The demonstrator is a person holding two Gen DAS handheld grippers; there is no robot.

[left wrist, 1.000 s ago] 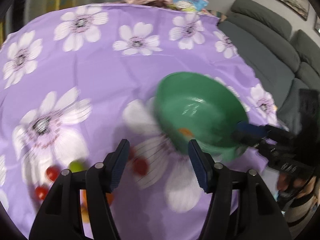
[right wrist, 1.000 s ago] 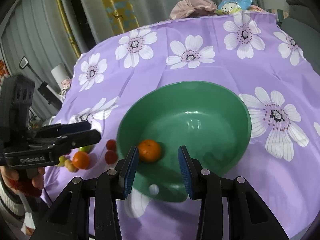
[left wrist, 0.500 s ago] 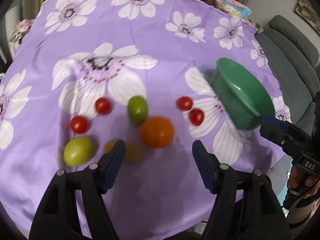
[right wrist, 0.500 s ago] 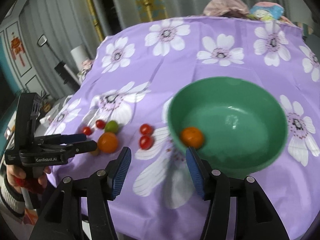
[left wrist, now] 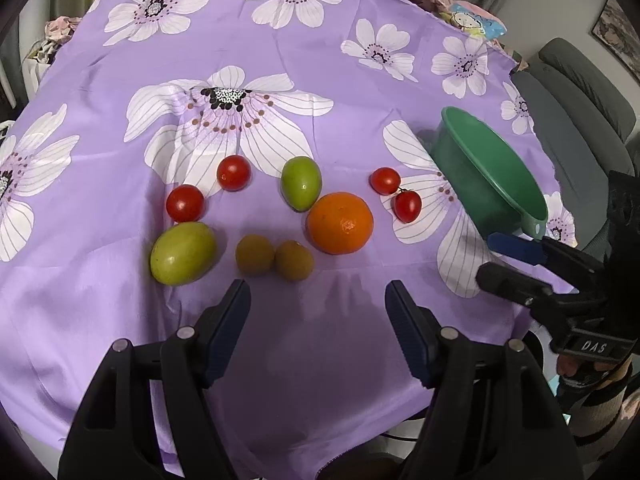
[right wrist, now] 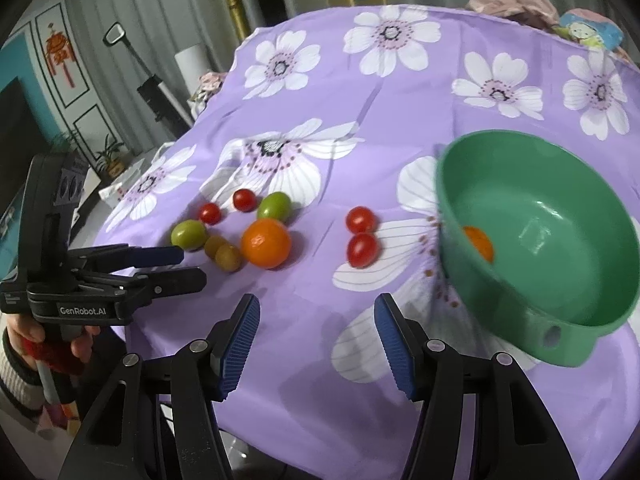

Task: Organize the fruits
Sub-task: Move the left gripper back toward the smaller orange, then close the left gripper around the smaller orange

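On the purple flowered cloth [left wrist: 248,32] lie an orange [left wrist: 340,223], two green fruits [left wrist: 301,183] [left wrist: 183,253], two small brown fruits [left wrist: 255,255], and several cherry tomatoes [left wrist: 234,173]. A green bowl [left wrist: 486,172] stands to the right; in the right wrist view the bowl [right wrist: 568,280] holds one orange [right wrist: 478,242]. My left gripper [left wrist: 318,312] is open and empty, just in front of the fruits. My right gripper [right wrist: 316,332] is open and empty, near the table's front edge, left of the bowl.
A grey sofa [left wrist: 576,92] stands right of the table. Cloth bundles and a cartoon-print item [left wrist: 476,20] lie at the table's far edge. Curtains, a white roll and a lamp stand [right wrist: 160,88] are to the left in the right wrist view.
My left gripper has swung left from the bowl to face the fruit cluster. My right gripper has pulled back and left from the bowl. The bowl now appears to the right.
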